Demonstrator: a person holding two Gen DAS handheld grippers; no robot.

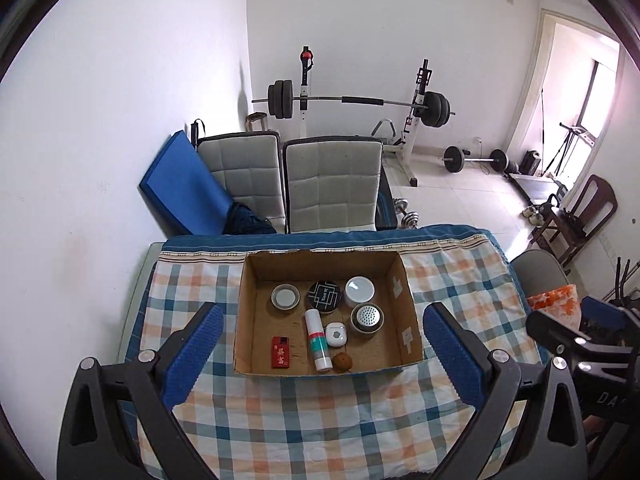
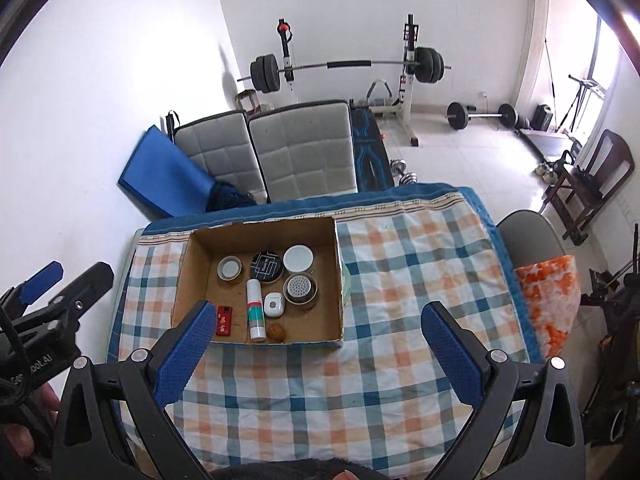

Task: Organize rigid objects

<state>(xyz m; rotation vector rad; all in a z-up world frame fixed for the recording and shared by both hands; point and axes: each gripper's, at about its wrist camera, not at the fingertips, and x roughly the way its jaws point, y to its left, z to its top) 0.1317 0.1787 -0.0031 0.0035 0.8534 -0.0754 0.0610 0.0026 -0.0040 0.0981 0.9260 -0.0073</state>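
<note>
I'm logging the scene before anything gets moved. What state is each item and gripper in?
Cardboard box: open-topped, on the checked tablecloth.
White tube: lying on its side in the box.
Red card: lying flat in the box.
White round lid container: upright, closed.
Left gripper: open, empty.
Right gripper: open, empty.

Right gripper (image 2: pixel 316 344) wide open above checked tablecloth (image 2: pixel 400 280); cardboard box (image 2: pixel 192 280) at table's far left edge holds red lighter (image 2: pixel 224 321), white tube (image 2: pixel 255 310), round tins.
</note>
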